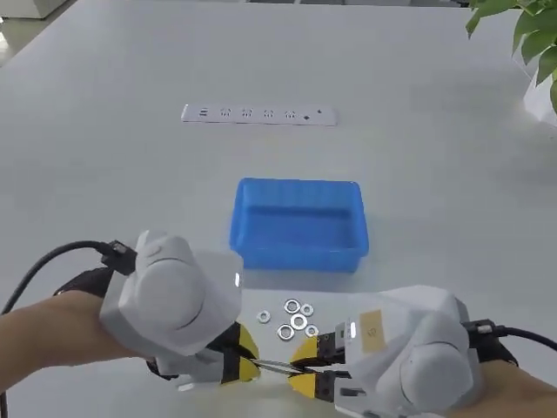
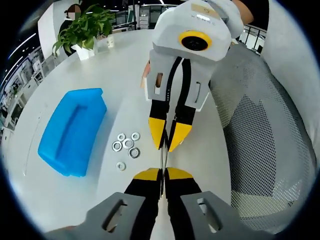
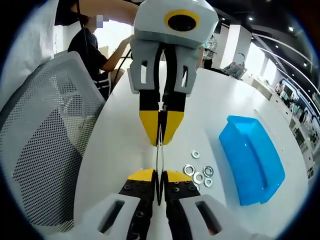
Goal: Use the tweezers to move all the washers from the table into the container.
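A thin pair of metal tweezers (image 1: 275, 367) spans the gap between my two grippers just above the table's near edge. My left gripper (image 1: 245, 357) is shut on one end of the tweezers (image 2: 162, 161), and my right gripper (image 1: 305, 373) is shut on the other end of the tweezers (image 3: 159, 152). The yellow-tipped jaws face each other, almost touching. Several silver washers (image 1: 294, 319) lie in a loose cluster on the white table just beyond the jaws. Behind them stands the blue container (image 1: 296, 252). The washers (image 2: 127, 145) (image 3: 199, 173) and the container (image 2: 65, 155) (image 3: 250, 185) sit beside the jaws.
A white power strip (image 1: 258, 114) lies far back on the table. A potted plant (image 1: 522, 26) stands at the far right corner. A grey mesh chair (image 2: 260, 125) (image 3: 45, 135) is at the table's near side, and a person (image 3: 92, 45) sits farther off.
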Motion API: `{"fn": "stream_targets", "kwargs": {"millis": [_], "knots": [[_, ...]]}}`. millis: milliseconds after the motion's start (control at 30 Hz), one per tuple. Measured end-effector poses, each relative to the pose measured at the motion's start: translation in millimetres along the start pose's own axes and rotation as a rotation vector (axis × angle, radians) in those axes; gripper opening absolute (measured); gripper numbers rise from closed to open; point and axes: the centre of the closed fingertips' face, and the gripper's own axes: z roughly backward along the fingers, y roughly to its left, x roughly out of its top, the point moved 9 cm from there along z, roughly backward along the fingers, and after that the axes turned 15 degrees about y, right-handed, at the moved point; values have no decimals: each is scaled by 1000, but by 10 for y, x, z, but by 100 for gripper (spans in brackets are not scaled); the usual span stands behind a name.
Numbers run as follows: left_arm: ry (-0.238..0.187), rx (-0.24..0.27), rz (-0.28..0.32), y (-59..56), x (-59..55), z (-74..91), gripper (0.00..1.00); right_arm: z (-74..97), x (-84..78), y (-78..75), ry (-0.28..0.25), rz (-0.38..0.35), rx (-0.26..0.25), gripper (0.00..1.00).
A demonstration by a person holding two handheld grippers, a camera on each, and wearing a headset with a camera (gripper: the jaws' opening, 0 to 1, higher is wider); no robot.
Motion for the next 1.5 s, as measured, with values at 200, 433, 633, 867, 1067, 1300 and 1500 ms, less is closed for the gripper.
{"fn": "stream_targets", "kwargs": {"millis": [200,433,633,867,1067,1300,1500], "knots": [[-27,37,-23,-6,117,149,7,83,18,-21,-23,11,-19,7],[-55,72,-42,3,257,221,5,134,-4,-75,-70,-38,-27,7],[-83,77,-36,21,322,219,5,162,-35,-77,-85,-56,-28,7],[-125,74,-16,15,393,204,6,174,-72,-67,-107,-80,-27,7],[-129,71,-21,31,402,212,10,181,-74,-59,-109,-75,-29,7],[-186,39,-31,2,451,239,11,173,-73,-57,-118,-78,-23,7],[-189,48,-52,6,478,232,8,164,-61,-48,-122,-73,-21,7]]}}
